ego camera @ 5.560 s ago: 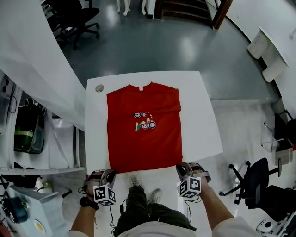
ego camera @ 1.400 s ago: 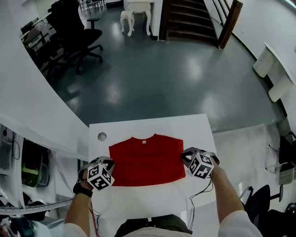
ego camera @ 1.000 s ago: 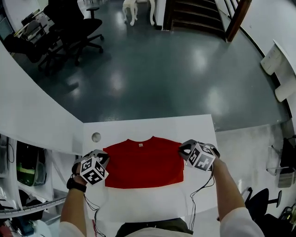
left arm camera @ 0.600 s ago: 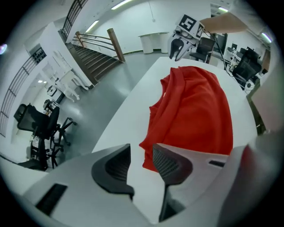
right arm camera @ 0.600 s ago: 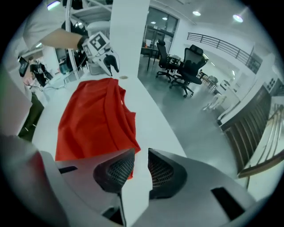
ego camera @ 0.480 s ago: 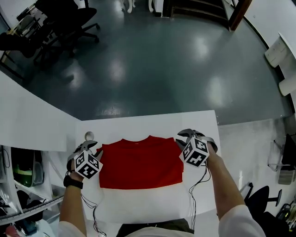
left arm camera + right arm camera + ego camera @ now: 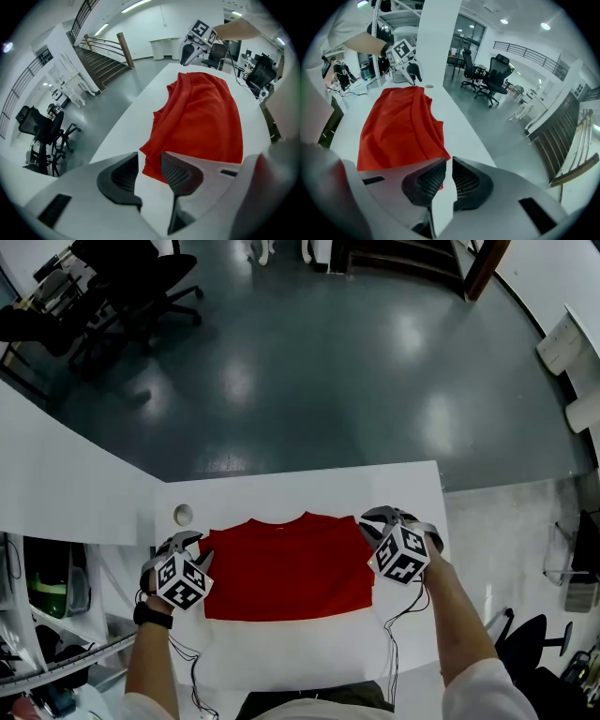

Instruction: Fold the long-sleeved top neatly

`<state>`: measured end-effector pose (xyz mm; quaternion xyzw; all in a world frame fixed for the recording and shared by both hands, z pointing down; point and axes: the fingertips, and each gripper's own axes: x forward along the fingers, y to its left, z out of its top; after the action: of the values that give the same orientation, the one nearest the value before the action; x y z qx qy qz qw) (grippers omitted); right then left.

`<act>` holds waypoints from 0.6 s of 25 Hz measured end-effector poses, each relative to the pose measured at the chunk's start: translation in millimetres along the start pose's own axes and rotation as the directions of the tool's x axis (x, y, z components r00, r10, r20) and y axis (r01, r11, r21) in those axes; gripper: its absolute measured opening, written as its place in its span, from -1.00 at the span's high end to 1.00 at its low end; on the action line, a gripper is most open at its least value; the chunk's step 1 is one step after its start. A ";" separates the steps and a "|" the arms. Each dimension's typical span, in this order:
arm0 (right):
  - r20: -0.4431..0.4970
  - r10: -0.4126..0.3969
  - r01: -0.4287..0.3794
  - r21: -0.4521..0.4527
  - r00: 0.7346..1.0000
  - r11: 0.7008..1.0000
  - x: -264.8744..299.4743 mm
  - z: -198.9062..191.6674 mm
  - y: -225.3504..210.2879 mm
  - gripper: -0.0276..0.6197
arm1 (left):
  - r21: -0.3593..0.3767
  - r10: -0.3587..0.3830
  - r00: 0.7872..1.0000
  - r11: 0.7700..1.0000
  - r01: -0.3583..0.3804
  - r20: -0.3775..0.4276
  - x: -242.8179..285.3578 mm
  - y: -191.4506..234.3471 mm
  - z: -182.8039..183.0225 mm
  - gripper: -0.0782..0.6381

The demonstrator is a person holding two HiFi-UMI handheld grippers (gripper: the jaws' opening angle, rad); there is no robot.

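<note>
Hovering released, left gripper (image 7: 149, 161): just opened, left corner of top (image 7: 286, 563) beside it, unpinched. Right gripper (image 7: 448, 166) at right edge, just closing to a slit, empty. Top flat on table (image 7: 309, 488), folded hem to collar; sideways folds probably left.

In the lower part of the head view, the pale grey left gripper (image 7: 190, 545) and right gripper (image 7: 378, 519) each bear a white cube with black square markers (image 7: 181, 579). Their fingers (image 7: 180, 174) are dark and ribbed. Thin black cables (image 7: 387, 645) trail beneath. There is a black wristband (image 7: 150, 615) at lower left and white sleeves (image 7: 480, 685) in the bottom corners.
</note>
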<state>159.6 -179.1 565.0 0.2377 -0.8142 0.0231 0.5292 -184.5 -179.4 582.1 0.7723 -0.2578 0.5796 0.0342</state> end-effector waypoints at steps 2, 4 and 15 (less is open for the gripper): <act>0.012 -0.024 0.024 0.013 1.000 1.000 -4.9 1.4 -0.9 0.75 | -0.018 0.012 1.000 1.000 -0.012 0.017 -5.8 0.6 -1.0 0.34; 0.021 -0.050 0.049 0.031 0.999 0.998 -9.3 2.3 0.1 0.75 | -0.045 0.025 0.999 0.999 -0.023 0.038 -11.0 0.9 -3.8 0.34; 0.068 -0.167 0.157 0.133 0.984 0.979 -35.4 12.6 10.9 0.75 | -0.136 0.090 0.985 0.988 -0.070 0.147 -42.1 -6.0 -5.4 0.37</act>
<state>156.0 -160.3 530.9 0.3371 -0.8094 0.0223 0.4804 -194.8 -157.2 546.8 0.7996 -0.3275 0.5017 0.0413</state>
